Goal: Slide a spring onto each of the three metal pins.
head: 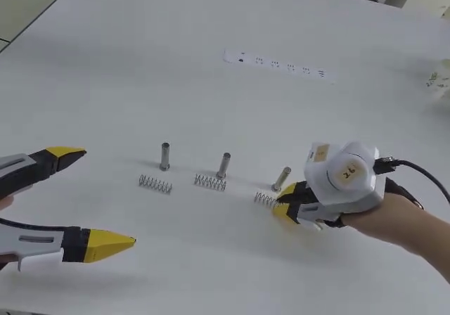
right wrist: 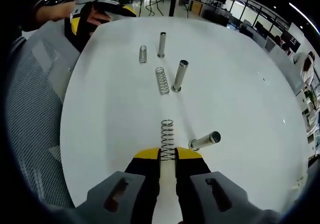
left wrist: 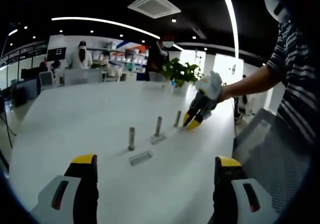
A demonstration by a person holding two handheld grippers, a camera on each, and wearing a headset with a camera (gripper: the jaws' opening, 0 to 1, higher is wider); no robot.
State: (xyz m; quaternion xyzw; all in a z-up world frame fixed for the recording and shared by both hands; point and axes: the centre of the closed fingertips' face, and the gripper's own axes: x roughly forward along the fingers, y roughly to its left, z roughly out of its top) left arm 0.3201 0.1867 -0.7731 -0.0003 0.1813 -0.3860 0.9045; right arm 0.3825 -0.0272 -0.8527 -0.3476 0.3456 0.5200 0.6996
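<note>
The white desk (head: 140, 62) is taking up most of the head view. A long white power strip (head: 278, 65) is lying flat toward its far side, well apart from the work. The marks on it are too small to read.

The left tongs (head: 95, 199) are hovering at the near left edge with the yellow-tipped jaws gaping wide and holding nothing. In the left gripper view these tongs (left wrist: 156, 163) are pointing along the row of pins.

The right tongs (head: 283, 204) are reaching in from the right, low over the desk. A hand (head: 394, 216) is gripping them. A round pale-yellow label (head: 347, 172) on their white body is carrying dark marks that I cannot read for certain. In the right gripper view the jaws are standing narrow, pinching the near end of the right spring (right wrist: 167, 139). The rest of that spring is lying on the desk.

Three metal pins are standing in a row. The left pin (head: 164, 156) and the middle pin (head: 223, 165) are looking upright. The right pin (head: 282, 178) is appearing tilted, just beside the right tongs.

No spring is sitting on a pin. The left spring (head: 155, 183) is lying flat just in front of the left pin, and the middle spring (head: 210, 182) is lying just in front of the middle pin. The right spring is lying near the foot of the right pin.
</note>
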